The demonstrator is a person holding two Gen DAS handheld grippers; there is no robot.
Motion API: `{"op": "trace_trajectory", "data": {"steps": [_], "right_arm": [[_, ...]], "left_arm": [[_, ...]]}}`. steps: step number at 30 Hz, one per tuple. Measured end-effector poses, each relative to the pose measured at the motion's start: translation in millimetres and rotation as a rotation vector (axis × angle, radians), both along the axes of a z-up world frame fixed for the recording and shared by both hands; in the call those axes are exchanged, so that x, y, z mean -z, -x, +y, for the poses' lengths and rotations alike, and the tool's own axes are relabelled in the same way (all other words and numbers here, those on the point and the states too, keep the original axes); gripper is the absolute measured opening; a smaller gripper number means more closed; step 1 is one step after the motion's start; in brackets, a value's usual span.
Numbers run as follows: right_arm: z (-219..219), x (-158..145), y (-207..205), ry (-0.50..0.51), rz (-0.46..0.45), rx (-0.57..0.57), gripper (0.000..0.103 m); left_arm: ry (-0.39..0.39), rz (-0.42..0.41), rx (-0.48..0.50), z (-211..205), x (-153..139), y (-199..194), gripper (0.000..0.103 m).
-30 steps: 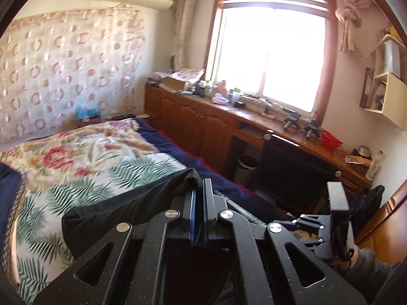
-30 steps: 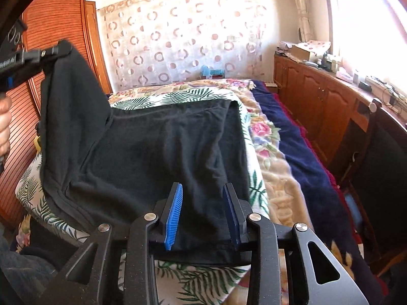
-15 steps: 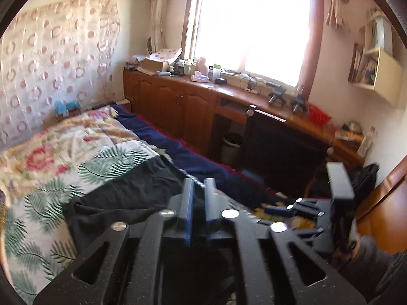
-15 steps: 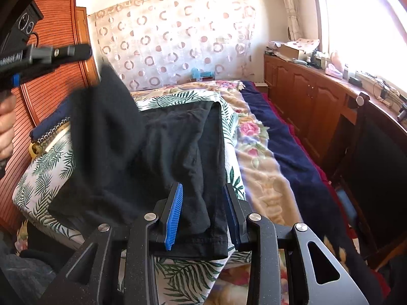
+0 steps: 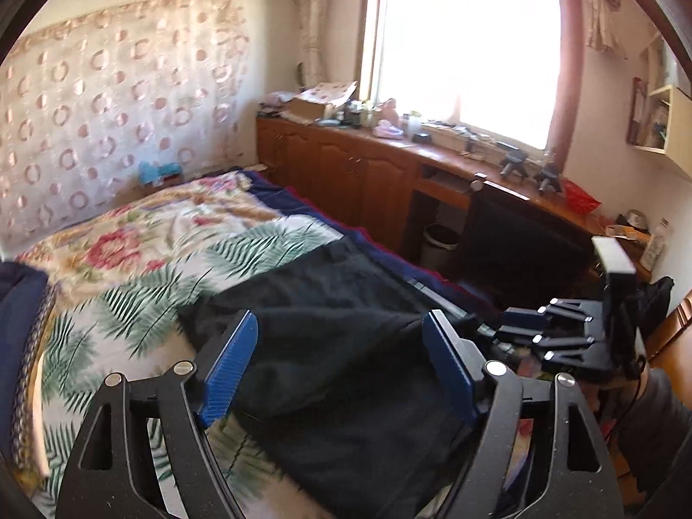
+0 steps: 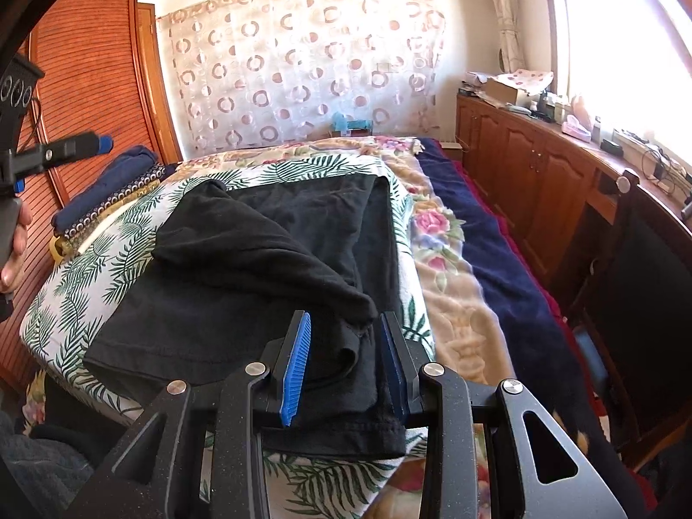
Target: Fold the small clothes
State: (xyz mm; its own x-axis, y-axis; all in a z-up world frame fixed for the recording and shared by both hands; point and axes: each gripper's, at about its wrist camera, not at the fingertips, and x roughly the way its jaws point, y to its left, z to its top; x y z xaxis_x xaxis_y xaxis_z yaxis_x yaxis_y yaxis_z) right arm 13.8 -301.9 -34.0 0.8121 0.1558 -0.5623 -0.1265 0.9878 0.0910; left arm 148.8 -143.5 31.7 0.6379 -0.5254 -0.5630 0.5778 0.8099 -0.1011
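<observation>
Left tongs [image 5: 337, 367] were opening wide above the black garment [image 6: 277, 277], nothing pinched; right tongs [image 6: 346, 359] stood narrow, cloth between them, grip unclear. It lay on the bed [image 6: 78, 285], long axis toward the curtain [image 6: 302, 69], one flap folded over.

A home bedroom: bed [image 6: 454, 259] with floral bedding, curtained window [image 5: 467, 52], wooden cabinets [image 5: 346, 173].

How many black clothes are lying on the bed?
1: a black cotton garment lies folded over on the palm-leaf bedspread, its near edge between the right gripper pads. More may be hidden underneath.
</observation>
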Motion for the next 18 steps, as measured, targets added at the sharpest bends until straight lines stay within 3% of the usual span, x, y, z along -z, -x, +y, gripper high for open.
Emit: {"op": "trace_trajectory", "data": {"steps": [7, 9, 11, 18], "right_arm": [[4, 2, -14, 0.025, 0.022, -0.001, 0.034], [4, 2, -19, 0.035, 0.031, 0.002, 0.039], [4, 2, -23, 0.041, 0.032, -0.002, 0.045], [10, 3, -49, 0.09, 0.052, -0.049, 0.047]], "left_arm": [[-0.027, 0.075, -0.097, 40, 38, -9, 0.079], [-0.025, 0.093, -0.116, 47, 46, -12, 0.079], [-0.024, 0.105, -0.127, 50, 52, -15, 0.079], [-0.052, 0.152, -0.133, 53, 80, -33, 0.079]]}}
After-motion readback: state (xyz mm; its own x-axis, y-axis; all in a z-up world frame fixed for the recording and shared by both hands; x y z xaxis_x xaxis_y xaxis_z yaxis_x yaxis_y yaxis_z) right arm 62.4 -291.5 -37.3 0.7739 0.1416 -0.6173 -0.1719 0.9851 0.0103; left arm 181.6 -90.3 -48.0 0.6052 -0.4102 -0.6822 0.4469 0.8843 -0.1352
